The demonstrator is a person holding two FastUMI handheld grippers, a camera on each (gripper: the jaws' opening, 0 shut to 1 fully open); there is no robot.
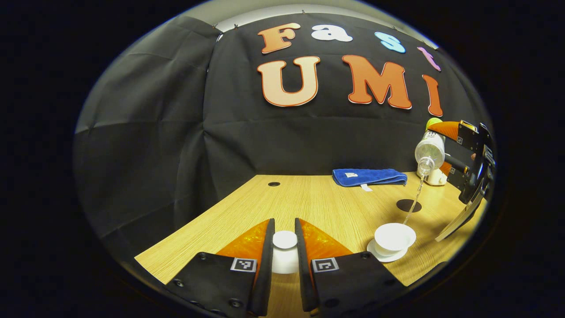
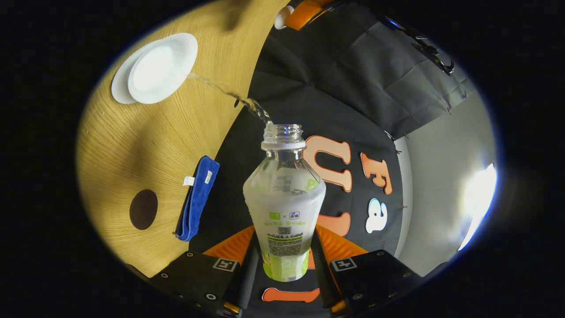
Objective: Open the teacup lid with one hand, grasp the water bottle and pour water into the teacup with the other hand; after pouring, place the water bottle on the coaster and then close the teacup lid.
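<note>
Meanwhile the right gripper [image 2: 282,265] clamps the clear plastic water bottle [image 2: 284,207] by its lower body, tipped so a thin stream arcs ahead into the white porcelain teacup [image 2: 162,68]. Aside, the left gripper [image 1: 284,260] pinches the round white lid [image 1: 284,240], keeping the cup mouth unobstructed; the dark round coaster [image 2: 143,209] waits beside the stream.

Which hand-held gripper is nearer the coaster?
Right. The right hand-held gripper, tilting the bottle, hangs just above and beyond the coaster. The left hand-held gripper, holding the lid, sits at the table's near edge.
</note>
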